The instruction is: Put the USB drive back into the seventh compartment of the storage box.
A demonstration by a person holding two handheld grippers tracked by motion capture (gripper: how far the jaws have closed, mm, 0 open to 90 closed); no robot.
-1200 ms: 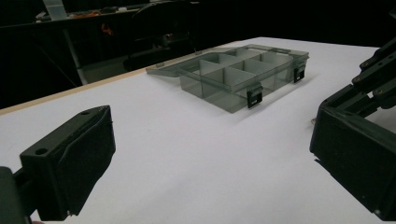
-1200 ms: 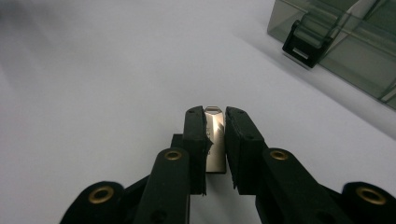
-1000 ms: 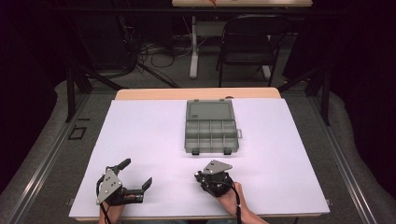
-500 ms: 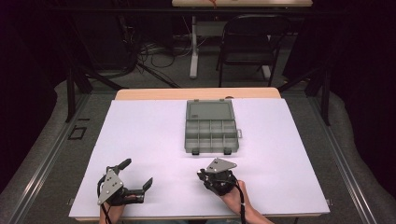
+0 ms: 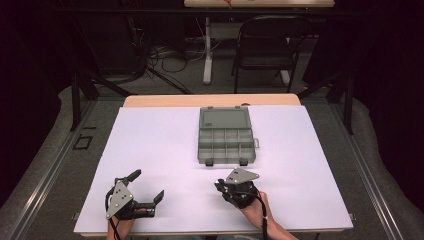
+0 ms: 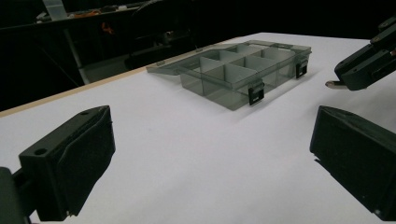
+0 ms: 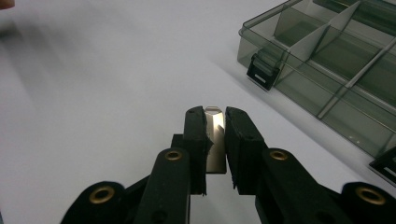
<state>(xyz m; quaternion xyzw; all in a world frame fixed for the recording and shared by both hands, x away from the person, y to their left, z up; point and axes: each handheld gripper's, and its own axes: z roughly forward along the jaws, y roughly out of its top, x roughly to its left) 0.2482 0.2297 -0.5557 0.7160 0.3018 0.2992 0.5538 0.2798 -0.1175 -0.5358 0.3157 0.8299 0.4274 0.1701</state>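
open compartment box point(image 5: 226, 141) holds nothing visible in its sections.

The left claw point(image 6: 210, 163) stands wide open, its two black jaws low over the white tabletop point(image 6: 187, 154) with nothing between them. Ahead lies an open compartment box point(image 6: 233, 70). At right the right claw point(image 6: 334, 84) pinches what may be a small metal piece.
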